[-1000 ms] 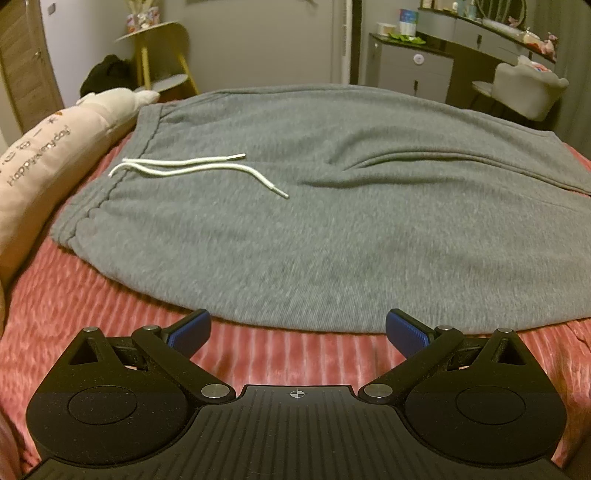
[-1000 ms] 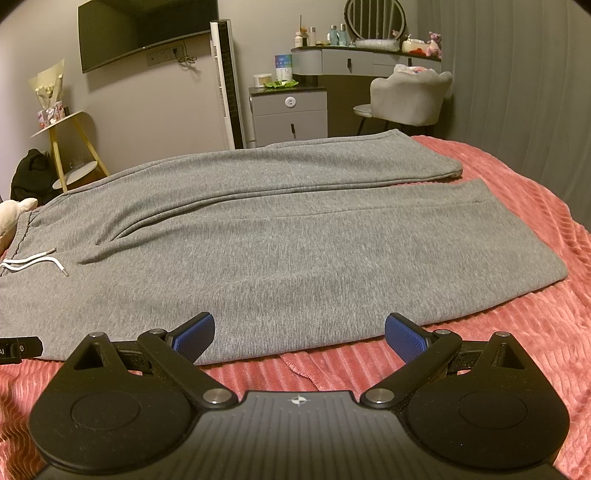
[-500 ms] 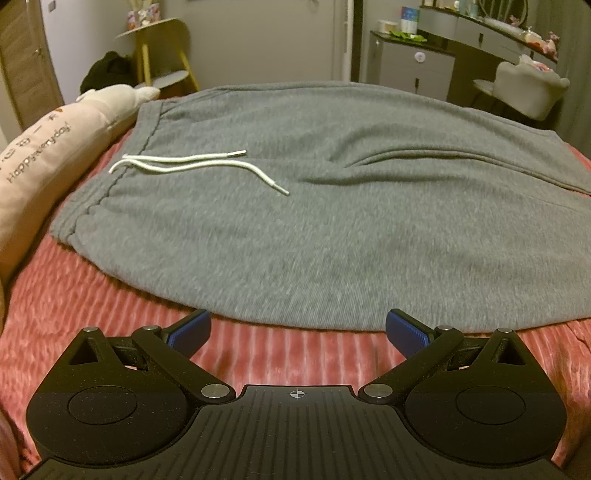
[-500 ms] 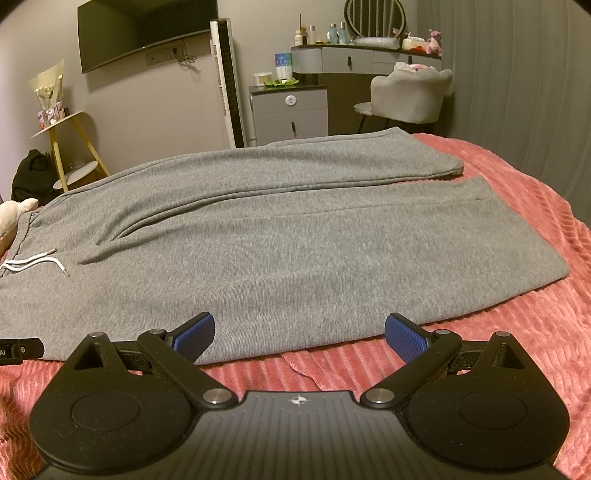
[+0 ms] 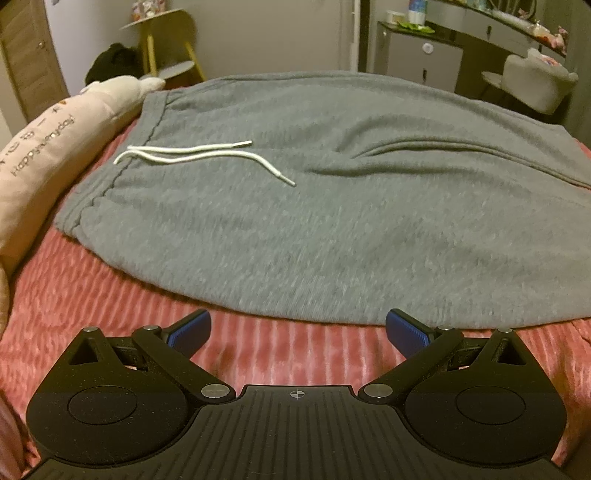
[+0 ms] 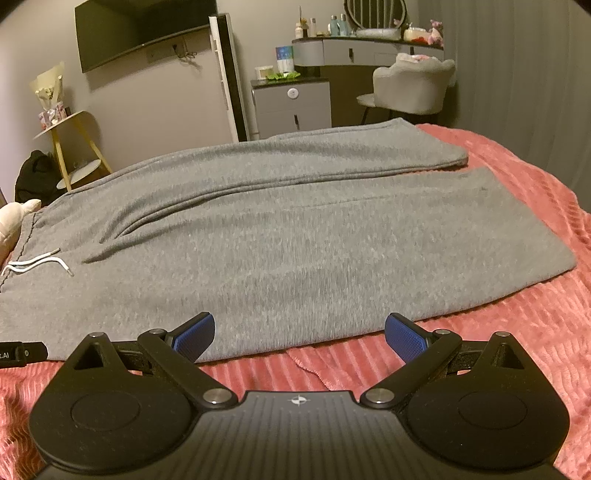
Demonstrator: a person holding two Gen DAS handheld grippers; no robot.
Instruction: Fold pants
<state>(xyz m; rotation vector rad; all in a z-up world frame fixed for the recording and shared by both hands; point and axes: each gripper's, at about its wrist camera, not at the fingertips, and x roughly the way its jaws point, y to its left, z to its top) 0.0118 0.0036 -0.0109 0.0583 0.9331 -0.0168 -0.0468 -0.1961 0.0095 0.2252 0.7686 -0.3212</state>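
Observation:
Grey sweatpants (image 5: 332,206) lie flat across a pink ribbed bedspread (image 5: 110,295), waistband to the left, with a white drawstring (image 5: 192,157) on top. In the right wrist view the same pants (image 6: 295,236) stretch rightward, both legs side by side, and the drawstring (image 6: 37,264) shows at far left. My left gripper (image 5: 297,332) is open, hovering just short of the pants' near edge by the hip. My right gripper (image 6: 299,334) is open too, its left pad over the near leg's edge. Nothing sits between either pair of pads.
A cream plush pillow (image 5: 48,155) lies left of the waistband. Beyond the bed stand a yellow side table (image 5: 166,44), a grey cabinet (image 6: 291,103), a vanity with a chair (image 6: 410,88) and a wall TV (image 6: 140,29). Bare bedspread (image 6: 535,314) lies right of the cuffs.
The left wrist view has crept slightly, with the pants sitting a little lower in frame. The right gripper has barely moved. Both stay open.

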